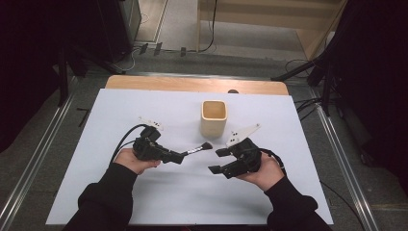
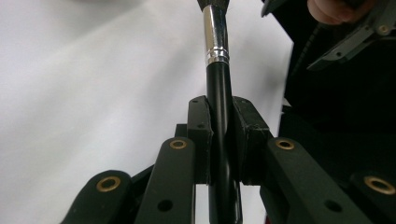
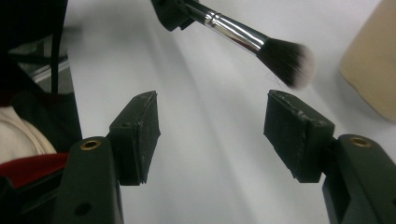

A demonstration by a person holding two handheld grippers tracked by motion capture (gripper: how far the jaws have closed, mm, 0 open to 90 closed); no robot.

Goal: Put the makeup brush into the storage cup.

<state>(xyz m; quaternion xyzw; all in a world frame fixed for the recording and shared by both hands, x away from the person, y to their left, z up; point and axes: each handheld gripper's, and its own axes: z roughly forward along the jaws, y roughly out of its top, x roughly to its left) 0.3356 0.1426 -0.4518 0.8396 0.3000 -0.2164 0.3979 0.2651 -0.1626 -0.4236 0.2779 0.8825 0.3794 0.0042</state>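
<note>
Black-handled makeup brush (image 1: 197,149) with silver ferrule: clamped by left gripper (image 1: 182,156), held above white table sheet (image 1: 144,110). Right gripper (image 1: 217,161): jaws apart, empty, near bristles. Square pale wooden cup (image 1: 213,118): upright just beyond, path unobstructed.

A lab-like recording space: white-topped table (image 1: 144,110) between metal floor rails (image 1: 38,159), loose cables (image 1: 308,103), dark curtains.

Makeup brush (image 3: 243,37): black handle, silver ferrule, dark bristles tipped white.
Square wooden cup (image 1: 213,118): pale tan.
Table cover (image 1: 159,192): plain white.
Grippers' jaws: black.
</note>
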